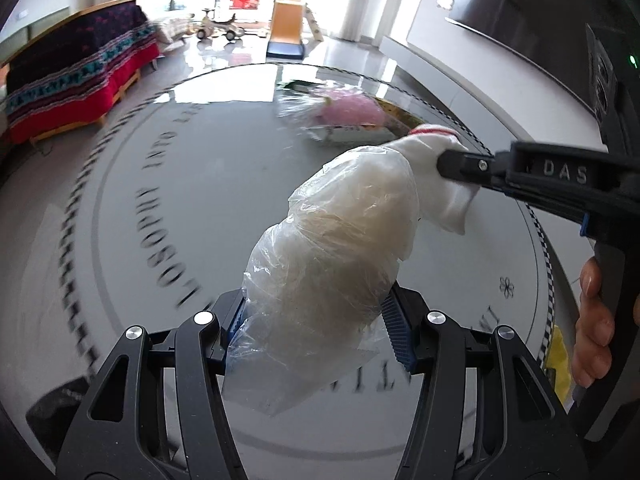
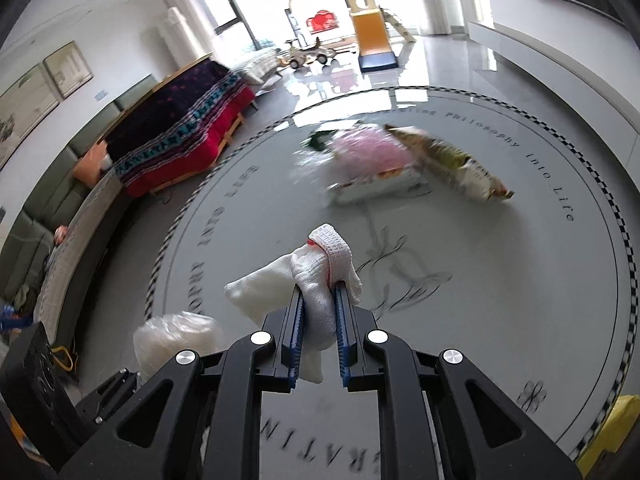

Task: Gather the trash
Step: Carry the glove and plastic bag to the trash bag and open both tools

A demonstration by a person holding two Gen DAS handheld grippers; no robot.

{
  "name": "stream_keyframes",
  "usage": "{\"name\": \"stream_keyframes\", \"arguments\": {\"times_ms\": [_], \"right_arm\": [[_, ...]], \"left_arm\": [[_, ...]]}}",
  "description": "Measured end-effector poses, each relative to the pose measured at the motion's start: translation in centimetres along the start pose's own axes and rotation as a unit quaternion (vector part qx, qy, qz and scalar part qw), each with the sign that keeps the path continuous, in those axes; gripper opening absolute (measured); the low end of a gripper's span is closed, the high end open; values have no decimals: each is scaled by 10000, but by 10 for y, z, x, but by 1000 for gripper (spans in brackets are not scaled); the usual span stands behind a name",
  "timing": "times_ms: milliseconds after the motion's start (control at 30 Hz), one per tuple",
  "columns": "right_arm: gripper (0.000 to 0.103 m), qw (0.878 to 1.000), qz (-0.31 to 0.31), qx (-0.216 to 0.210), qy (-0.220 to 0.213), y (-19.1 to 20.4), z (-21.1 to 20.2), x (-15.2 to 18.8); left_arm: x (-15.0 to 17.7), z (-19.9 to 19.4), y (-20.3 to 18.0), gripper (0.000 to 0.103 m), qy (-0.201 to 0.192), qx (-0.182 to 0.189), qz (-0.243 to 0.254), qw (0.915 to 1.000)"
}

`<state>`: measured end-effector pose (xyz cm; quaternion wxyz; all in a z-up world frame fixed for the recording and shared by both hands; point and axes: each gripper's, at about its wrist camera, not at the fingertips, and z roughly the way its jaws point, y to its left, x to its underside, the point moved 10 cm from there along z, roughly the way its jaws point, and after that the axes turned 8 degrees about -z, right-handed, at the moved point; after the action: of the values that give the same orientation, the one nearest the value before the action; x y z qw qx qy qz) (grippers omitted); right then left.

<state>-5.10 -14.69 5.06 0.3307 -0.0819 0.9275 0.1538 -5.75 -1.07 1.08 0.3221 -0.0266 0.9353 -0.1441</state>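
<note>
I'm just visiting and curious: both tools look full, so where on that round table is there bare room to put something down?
The round table is mostly bare: the near half, around the bird drawing and out to the checkered rim, is free. The far side is crowded: a pink bag, a snack packet and a flat white pack lie bunched together there.

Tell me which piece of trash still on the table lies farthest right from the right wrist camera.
The crinkled snack bag, lying on its side, tan and green. It sits right of the pink wrapper and the flat white pack beneath that.
</note>
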Motion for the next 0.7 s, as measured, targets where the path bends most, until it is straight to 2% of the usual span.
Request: {"name": "stream_keyframes", "arguments": {"times_ms": [233,400,700], "right_arm": [[16,9990,-334,-282,90,59,-10,39],[16,9962,-627,-569,205,108,-12,70],[16,9826,-1328,-1080,717,205,-1,144]], "left_arm": [[33,-45,37,57,-261,-162,-357,9989],[58,-77,77,57,-431,-373,-704,9959],[108,-122,156,57,-628,-820,-1307,9860]]}}
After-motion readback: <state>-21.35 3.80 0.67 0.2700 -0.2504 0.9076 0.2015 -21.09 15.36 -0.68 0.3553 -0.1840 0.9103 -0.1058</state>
